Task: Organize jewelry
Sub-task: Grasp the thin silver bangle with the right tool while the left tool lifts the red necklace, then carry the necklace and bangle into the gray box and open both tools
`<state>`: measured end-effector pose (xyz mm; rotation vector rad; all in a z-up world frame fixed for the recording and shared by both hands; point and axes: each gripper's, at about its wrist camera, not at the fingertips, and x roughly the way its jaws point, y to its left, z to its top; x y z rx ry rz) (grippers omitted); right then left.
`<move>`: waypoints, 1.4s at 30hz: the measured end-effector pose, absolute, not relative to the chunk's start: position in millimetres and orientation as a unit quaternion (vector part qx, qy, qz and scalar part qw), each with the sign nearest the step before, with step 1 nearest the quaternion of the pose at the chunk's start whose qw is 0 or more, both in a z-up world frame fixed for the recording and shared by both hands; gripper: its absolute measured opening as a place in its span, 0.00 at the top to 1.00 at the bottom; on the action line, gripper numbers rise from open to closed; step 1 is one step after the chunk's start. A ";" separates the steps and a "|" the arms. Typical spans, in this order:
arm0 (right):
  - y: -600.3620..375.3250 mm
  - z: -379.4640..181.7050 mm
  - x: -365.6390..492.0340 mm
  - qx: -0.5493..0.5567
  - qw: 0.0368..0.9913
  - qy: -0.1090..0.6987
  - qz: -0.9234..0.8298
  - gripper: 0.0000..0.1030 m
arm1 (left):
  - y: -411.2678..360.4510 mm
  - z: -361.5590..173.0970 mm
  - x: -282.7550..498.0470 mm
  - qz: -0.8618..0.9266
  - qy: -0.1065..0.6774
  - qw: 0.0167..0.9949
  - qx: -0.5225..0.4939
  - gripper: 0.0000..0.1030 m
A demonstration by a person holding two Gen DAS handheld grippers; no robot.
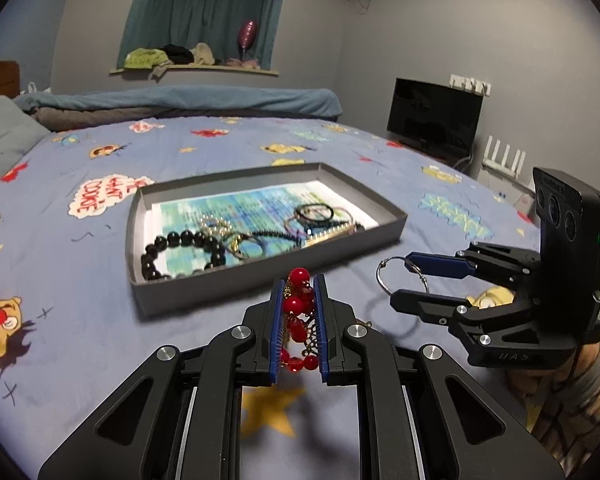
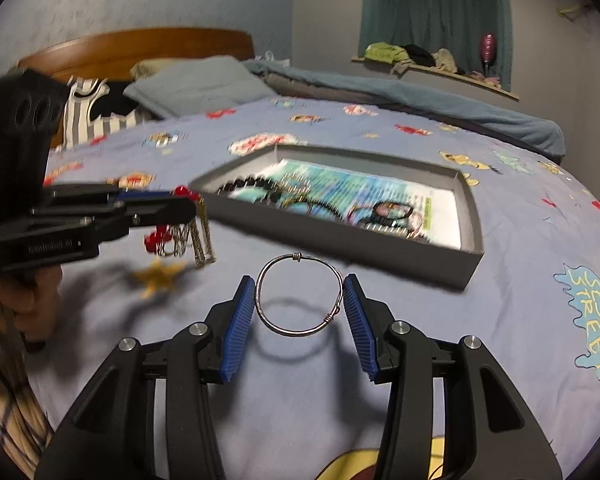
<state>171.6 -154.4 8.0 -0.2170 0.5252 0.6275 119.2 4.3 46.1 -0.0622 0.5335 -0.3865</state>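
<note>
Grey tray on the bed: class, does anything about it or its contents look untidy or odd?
Yes. Inside the grey tray the black bead bracelet, gold chains and dark hair ties lie overlapping in a tangle rather than separated. The tray itself sits flat and undamaged. Beyond that, nothing stands out.

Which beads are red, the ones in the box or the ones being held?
The held ones: the left gripper clamps the red beads. The beads in the box are black.
</note>
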 end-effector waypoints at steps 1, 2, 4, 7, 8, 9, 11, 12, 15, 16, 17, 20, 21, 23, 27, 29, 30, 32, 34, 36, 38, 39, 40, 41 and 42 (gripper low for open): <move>-153.6 11.9 175.1 -0.099 0.914 0.252 0.303 0.56 | 5.3 49.2 121.8 -0.187 0.257 0.947 -0.035 0.85; -154.7 14.1 178.0 -0.091 0.915 0.250 0.302 0.56 | 6.1 50.9 123.5 -0.186 0.254 0.948 -0.038 0.85; -156.2 19.1 186.3 -0.073 0.918 0.247 0.302 0.56 | 8.8 55.6 128.8 -0.180 0.244 0.952 -0.043 0.85; -156.2 23.2 195.6 -0.060 0.921 0.244 0.297 0.56 | 12.8 61.5 137.5 -0.170 0.233 0.956 -0.052 0.85; -156.2 25.1 199.6 -0.055 0.923 0.241 0.296 0.56 | 14.6 62.6 141.3 -0.165 0.230 0.957 -0.055 0.85; -156.4 27.2 204.0 -0.050 0.923 0.239 0.296 0.56 | 16.2 63.2 144.3 -0.161 0.229 0.958 -0.058 0.85; -155.4 30.1 211.4 -0.045 0.925 0.235 0.294 0.56 | 19.6 64.4 151.6 -0.154 0.225 0.960 -0.067 0.85; -154.8 31.6 215.9 -0.042 0.926 0.234 0.293 0.56 | 20.6 65.6 156.6 -0.151 0.222 0.961 -0.072 0.85; -152.8 32.6 228.2 -0.032 0.927 0.235 0.291 0.56 | 20.1 68.0 165.4 -0.144 0.215 0.963 -0.072 0.85; -151.5 32.7 230.5 -0.031 0.927 0.235 0.290 0.56 | 18.7 68.4 170.4 -0.140 0.213 0.964 -0.072 0.85; -149.8 32.7 234.2 -0.030 0.927 0.235 0.289 0.56 | 18.1 68.5 174.0 -0.139 0.213 0.964 -0.073 0.85; -145.6 32.7 242.9 -0.023 0.929 0.234 0.286 0.56 | 16.6 67.6 183.7 -0.137 0.211 0.965 -0.078 0.85; -143.9 33.7 245.4 -0.022 0.930 0.233 0.285 0.56 | 15.6 67.7 187.4 -0.135 0.210 0.965 -0.080 0.85; -142.6 35.6 253.1 -0.016 0.932 0.230 0.280 0.56 | 14.2 67.7 192.4 -0.132 0.209 0.966 -0.081 0.85; -143.3 35.3 268.3 -0.005 0.934 0.233 0.271 0.56 | 12.8 64.2 203.1 -0.121 0.211 0.967 -0.079 0.85; -143.4 34.0 274.5 0.000 0.934 0.236 0.269 0.56 | 13.4 60.8 209.5 -0.111 0.214 0.967 -0.076 0.85; -143.5 33.4 277.9 0.001 0.934 0.238 0.268 0.56 | 13.8 59.4 212.4 -0.108 0.216 0.967 -0.075 0.85; -142.4 32.1 283.6 0.005 0.933 0.242 0.265 0.56 | 16.3 55.8 219.8 -0.100 0.222 0.967 -0.078 0.85; -141.4 30.4 288.5 0.005 0.933 0.246 0.263 0.56 | 18.9 52.0 226.8 -0.095 0.229 0.965 -0.081 0.85; -139.7 28.9 292.3 0.003 0.932 0.252 0.261 0.56 | 20.2 48.2 233.1 -0.091 0.238 0.964 -0.082 0.85; -137.1 26.1 296.9 -0.001 0.930 0.262 0.257 0.56 | 19.6 42.7 240.0 -0.089 0.252 0.960 -0.081 0.85; -135.8 24.2 299.0 -0.004 0.929 0.268 0.255 0.56 | 18.8 40.1 242.4 -0.088 0.259 0.959 -0.079 0.85; -135.3 23.1 300.7 -0.006 0.929 0.271 0.253 0.56 | 18.7 38.5 244.3 -0.088 0.264 0.957 -0.078 0.85; -134.2 21.3 302.1 -0.009 0.929 0.275 0.249 0.56 | 17.9 36.8 245.8 -0.086 0.268 0.957 -0.076 0.85; -132.8 19.7 303.4 -0.013 0.928 0.279 0.245 0.55 | 17.3 35.3 246.2 -0.082 0.272 0.956 -0.074 0.85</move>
